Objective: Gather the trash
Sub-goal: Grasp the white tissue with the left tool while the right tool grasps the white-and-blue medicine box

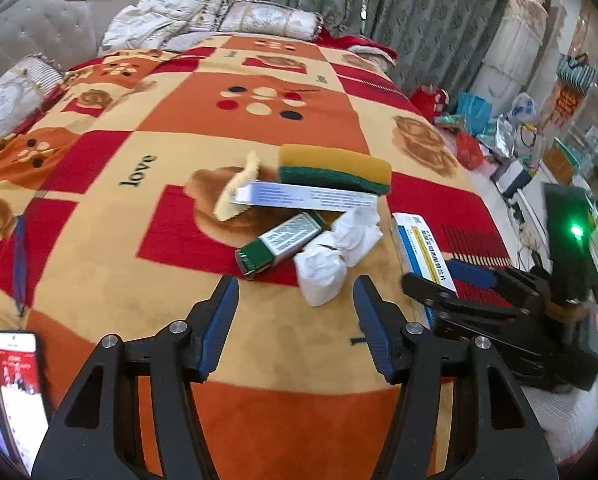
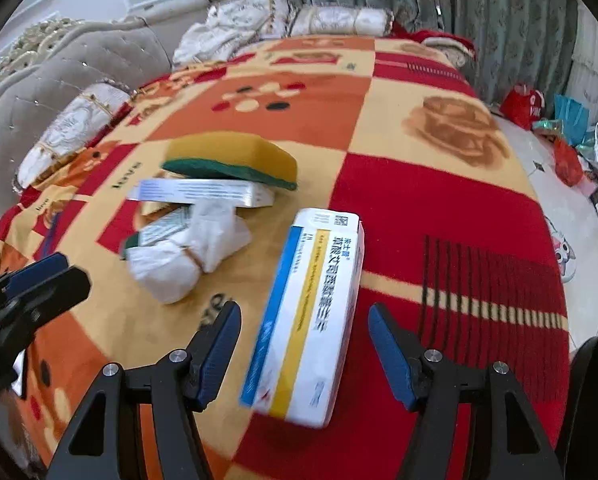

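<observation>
A pile of trash lies on the patterned blanket [image 1: 99,208]: a crumpled white tissue [image 1: 331,256], a green and silver small box [image 1: 283,240], a long white and blue box [image 1: 307,196], a yellow and green sponge [image 1: 335,168] and a beige scrap [image 1: 239,188]. My left gripper [image 1: 295,320] is open, just short of the tissue. A white medicine box [image 2: 311,312] with blue and yellow stripes lies between the fingers of my open right gripper [image 2: 305,348]. The jaws do not touch it. The right gripper also shows in the left wrist view [image 1: 439,280].
Two phones [image 1: 19,384] lie at the blanket's near left. A tufted headboard [image 2: 59,80] and pillows [image 2: 339,20] are at the far end. Bags and clutter [image 1: 499,136] cover the floor on the right. Curtains [image 2: 479,12] hang behind.
</observation>
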`<state>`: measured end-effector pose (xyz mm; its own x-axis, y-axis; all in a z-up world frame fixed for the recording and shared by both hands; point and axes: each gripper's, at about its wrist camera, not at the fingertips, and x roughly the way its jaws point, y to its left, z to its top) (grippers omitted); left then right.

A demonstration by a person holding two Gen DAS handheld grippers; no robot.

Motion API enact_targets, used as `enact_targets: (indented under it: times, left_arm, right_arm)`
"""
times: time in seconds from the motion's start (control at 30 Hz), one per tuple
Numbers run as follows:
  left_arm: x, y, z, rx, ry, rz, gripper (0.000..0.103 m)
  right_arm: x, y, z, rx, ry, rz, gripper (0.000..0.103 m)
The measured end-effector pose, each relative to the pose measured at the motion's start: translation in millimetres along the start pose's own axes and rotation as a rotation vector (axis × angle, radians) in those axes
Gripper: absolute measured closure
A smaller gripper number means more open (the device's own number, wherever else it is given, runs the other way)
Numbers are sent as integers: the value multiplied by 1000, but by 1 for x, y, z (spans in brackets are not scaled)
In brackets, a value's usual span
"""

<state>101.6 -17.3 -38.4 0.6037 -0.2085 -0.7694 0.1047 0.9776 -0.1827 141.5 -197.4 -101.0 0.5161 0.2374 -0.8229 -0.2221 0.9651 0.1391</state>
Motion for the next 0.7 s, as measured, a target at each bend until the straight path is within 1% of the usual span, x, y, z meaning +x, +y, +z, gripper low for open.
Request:
enact_targets:
  times: [0.03, 0.07, 0.1, 0.13, 0.23, 0.37, 0.5, 0.53, 0.6, 0.67, 0.7]
  left_arm:
    - [4, -2, 1, 7, 5, 3, 44]
    - [8, -4, 2, 13, 10, 7, 44]
    - [14, -7, 3, 21, 18, 10, 44]
    - [21, -11, 5, 29, 30, 11, 45]
    - [39, -17, 9, 37, 50, 14, 45]
    - [54, -21, 11, 38, 55, 10, 45]
    - [72, -26, 12, 35, 95, 17, 46]
    - [75, -25, 12, 21, 103, 16, 48]
    - [77, -24, 12, 6, 108, 21, 64]
    - [75, -21, 12, -12, 108, 21, 72]
    - [74, -21, 11, -16, 111, 12, 74]
  right_arm:
    - [3, -2, 1, 1, 3, 6, 40]
    - [6, -3, 1, 0, 4, 12, 47]
    - [8, -6, 1, 0, 6, 21, 50]
    - [8, -9, 0, 6, 0, 38, 50]
    - [2, -12, -3, -9, 2, 49, 51]
    - [-13, -15, -13, -24, -6, 65, 51]
    - [-13, -16, -17, -27, 22, 76, 51]
    - [-12, -16, -18, -30, 19, 75, 51]
    - [-10, -14, -22, -29, 28, 75, 51]
    - [-9, -13, -26, -29, 25, 75, 50]
    - [-10, -13, -28, -31, 16, 73, 50]
